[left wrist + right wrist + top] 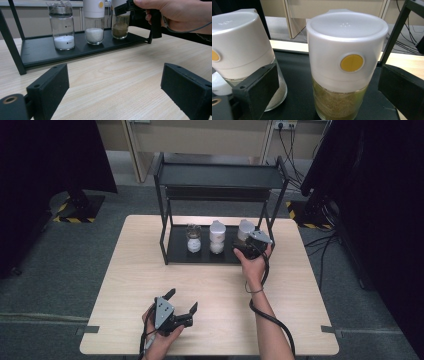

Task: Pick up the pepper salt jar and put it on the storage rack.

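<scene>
Three jars stand on the lower shelf (pixel 177 251) of a black rack. The right one is a brown spice jar (pixel 344 50) (pixel 244 227) with a white cap and a yellow button. My right gripper (pixel 329 92) (pixel 250 245) is open, with one jaw on each side of this jar and a gap between each pad and the glass. A white-capped jar of white grains (pixel 239 42) (pixel 217 237) stands just left of it. At the left is a clear-lidded jar of white powder (pixel 64 27) (pixel 193 238). My left gripper (pixel 115 87) (pixel 182 299) is open above the bare tabletop near the front edge.
The rack's black posts (pixel 395 27) rise close to the right of the brown spice jar, and its upper shelf (pixel 220 175) overhangs the jars. The wooden table (pixel 300 320) spreads between the rack and the person. A cable (pixel 272 320) trails along the right forearm.
</scene>
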Demonstrator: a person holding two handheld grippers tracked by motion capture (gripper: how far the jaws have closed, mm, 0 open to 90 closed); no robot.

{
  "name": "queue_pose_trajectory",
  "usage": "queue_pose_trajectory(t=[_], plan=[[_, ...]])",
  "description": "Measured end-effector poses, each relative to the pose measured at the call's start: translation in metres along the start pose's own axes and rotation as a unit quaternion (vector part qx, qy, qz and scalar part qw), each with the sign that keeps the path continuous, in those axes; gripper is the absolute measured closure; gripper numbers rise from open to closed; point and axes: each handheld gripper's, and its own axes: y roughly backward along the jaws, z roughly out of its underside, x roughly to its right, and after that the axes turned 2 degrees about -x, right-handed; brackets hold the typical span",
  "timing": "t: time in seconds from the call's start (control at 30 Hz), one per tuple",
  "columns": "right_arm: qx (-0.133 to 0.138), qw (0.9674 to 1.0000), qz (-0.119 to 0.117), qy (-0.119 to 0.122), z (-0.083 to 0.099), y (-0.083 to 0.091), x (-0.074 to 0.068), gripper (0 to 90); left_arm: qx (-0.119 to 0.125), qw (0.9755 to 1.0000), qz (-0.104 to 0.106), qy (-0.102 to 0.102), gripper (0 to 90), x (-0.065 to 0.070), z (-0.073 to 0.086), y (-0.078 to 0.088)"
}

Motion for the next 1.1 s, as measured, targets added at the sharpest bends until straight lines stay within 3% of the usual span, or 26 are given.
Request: queue_pose_trajectory(t=[0.57,1.1], plan=[[0.000,0.9999,-0.009,-0.012,0.007,0.015,-0.003,2.8,0.000,1.0000,0.000,-0.002,7.5,0.000,0.000,0.000],[0.003,0.9998,-0.019,0.002,0.013,0.037,-0.001,2.8,0.000,1.0000,-0.001,-0.004,7.5,0.001,0.000,0.000]])
